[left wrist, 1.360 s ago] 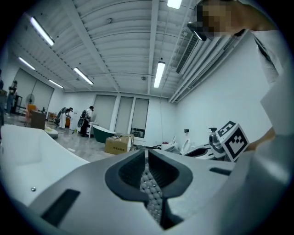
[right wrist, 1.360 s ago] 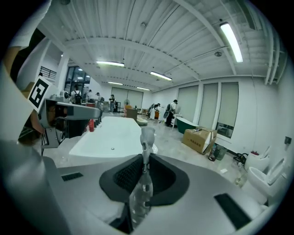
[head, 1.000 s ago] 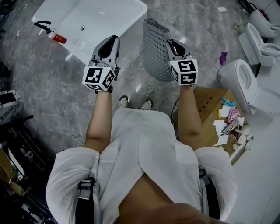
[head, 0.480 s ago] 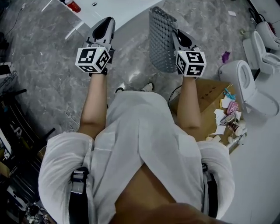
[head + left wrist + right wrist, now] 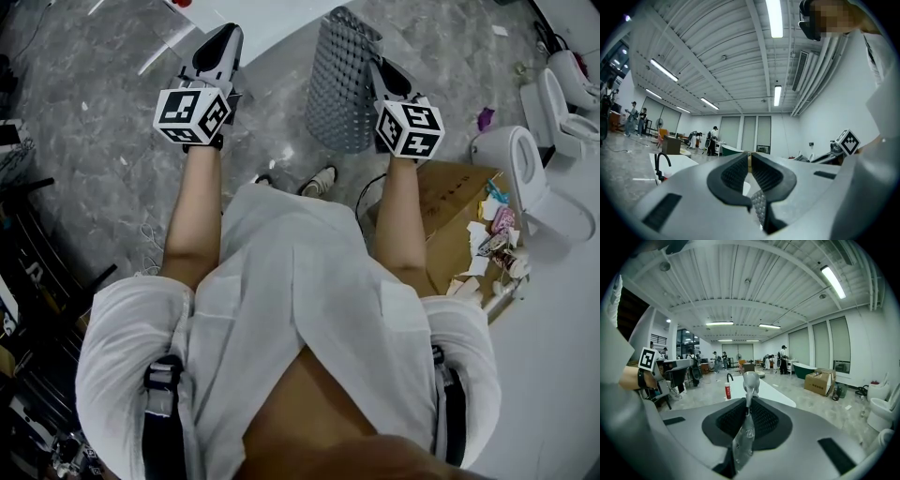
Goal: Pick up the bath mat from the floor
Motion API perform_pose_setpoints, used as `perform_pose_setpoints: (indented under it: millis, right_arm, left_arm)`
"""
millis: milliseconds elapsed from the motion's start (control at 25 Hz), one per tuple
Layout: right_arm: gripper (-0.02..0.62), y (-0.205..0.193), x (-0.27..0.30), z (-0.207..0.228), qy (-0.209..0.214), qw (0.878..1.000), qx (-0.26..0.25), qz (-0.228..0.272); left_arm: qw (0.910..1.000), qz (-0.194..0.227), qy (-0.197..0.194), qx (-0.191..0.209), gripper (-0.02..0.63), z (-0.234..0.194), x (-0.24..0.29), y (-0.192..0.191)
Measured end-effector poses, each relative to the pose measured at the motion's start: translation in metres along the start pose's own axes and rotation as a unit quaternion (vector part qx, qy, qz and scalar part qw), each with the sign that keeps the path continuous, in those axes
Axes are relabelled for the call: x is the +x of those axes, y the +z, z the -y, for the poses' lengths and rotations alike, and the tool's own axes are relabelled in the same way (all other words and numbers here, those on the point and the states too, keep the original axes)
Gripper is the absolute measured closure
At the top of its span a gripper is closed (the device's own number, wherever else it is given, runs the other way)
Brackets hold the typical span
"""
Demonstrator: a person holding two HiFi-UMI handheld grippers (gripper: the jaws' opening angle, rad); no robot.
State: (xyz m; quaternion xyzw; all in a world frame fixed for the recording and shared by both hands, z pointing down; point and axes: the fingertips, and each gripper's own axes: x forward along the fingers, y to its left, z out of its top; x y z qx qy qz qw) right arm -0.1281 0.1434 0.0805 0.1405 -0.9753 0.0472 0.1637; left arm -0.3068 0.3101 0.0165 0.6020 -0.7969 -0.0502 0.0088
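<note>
The right gripper [image 5: 373,67] is clamped on the grey studded bath mat [image 5: 339,89], which hangs beside its left. The left gripper [image 5: 228,36] is closed and empty. A white bathtub [image 5: 272,17] lies ahead, with a toilet [image 5: 520,169] to the right.

Two grippers are counted: the left gripper [image 5: 225,37] and the right gripper [image 5: 375,67]. One grey studded bath mat [image 5: 337,89] is seen. Right of the bath mat, two white toilets [image 5: 525,173] and one flat piece of cardboard [image 5: 455,192] are counted. Below it, two shoes [image 5: 323,175] are seen. Beyond it, one white bathtub [image 5: 272,14], one red bottle [image 5: 727,391] and one black faucet [image 5: 730,377] are counted.
</note>
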Motion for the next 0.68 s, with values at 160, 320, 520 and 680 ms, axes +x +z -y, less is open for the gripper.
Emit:
perform_pose_setpoints:
  millis: [160, 320, 520, 680]
  right_arm:
    - [0.54, 0.007, 0.004, -0.019, 0.001, 1.0, 0.0, 0.007]
    - [0.541, 0.01, 0.011, -0.033, 0.001, 1.0, -0.001, 0.01]
    - [0.541, 0.01, 0.015, -0.041, -0.001, 1.0, -0.004, 0.01]
    - [0.541, 0.01, 0.02, -0.046, -0.002, 1.0, -0.002, 0.01]
  left_arm:
    - [1.0, 0.001, -0.006, -0.002, 0.574, -0.014, -0.011, 0.002]
    - [1.0, -0.001, -0.007, -0.006, 0.574, -0.028, -0.018, 0.0]
    - [0.9999, -0.001, -0.01, -0.006, 0.574, -0.036, -0.024, -0.001]
    - [0.9999, 0.0, -0.011, -0.008, 0.574, -0.043, -0.027, -0.002]
